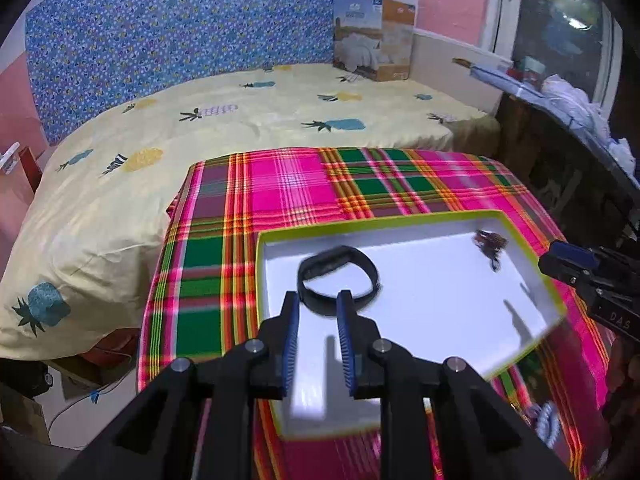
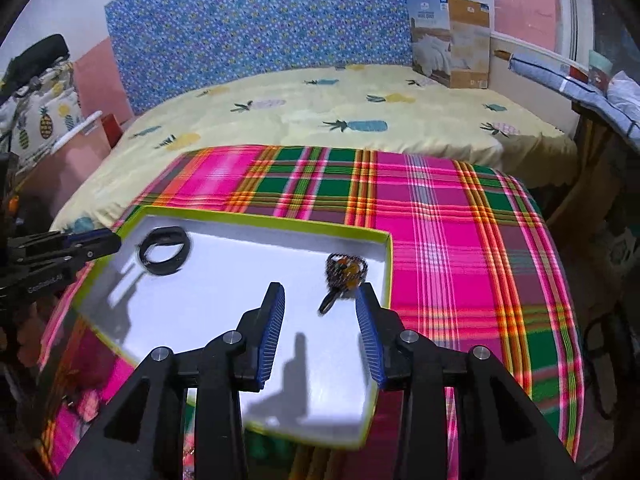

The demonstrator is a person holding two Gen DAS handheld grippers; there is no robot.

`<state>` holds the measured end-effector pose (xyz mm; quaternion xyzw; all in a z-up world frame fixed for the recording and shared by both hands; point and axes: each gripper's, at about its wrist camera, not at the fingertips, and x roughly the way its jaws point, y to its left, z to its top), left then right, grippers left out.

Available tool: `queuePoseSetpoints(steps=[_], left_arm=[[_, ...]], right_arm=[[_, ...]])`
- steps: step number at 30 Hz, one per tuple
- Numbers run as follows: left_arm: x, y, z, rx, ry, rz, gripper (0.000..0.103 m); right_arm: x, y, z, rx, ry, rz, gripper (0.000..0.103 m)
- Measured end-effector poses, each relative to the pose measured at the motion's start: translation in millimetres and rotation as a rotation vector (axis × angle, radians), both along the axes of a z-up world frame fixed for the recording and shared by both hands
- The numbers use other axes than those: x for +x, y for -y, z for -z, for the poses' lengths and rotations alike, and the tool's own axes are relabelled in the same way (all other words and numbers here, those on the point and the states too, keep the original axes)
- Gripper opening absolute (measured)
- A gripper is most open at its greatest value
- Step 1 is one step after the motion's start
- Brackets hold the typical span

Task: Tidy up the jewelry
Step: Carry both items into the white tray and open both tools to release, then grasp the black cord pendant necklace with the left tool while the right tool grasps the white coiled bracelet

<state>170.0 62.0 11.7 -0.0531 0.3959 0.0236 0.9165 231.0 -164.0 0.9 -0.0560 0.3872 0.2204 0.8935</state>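
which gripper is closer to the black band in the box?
Left. The left gripper is open right at the black band in the white box; the right gripper is open near the beaded piece.

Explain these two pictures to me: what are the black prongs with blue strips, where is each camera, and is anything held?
A person holds a two-finger gripper in each hand; a camera on each looks forward along its fingers. One picture is from the left gripper, the other from the right gripper. The blue strips are the finger pads. Below them a white tray with a green rim lies on a plaid cloth. In the tray lie a black band on the left and a dark beaded piece on the right. Both grippers are open above them, holding nothing.
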Motion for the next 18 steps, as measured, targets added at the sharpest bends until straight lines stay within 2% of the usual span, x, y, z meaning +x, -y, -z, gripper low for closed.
queuePoseSetpoints(steps=[9,18], left_arm=[[-57,16,-6,-0.003,0.032,0.030,0.020],[-106,28,-6,-0.009,0.047,0.051,0.020]], right_arm=[[-73,15,-18,0.040,0.027,0.008,0.038],[-123,22,-18,0.051,0.028,0.001,0.038]])
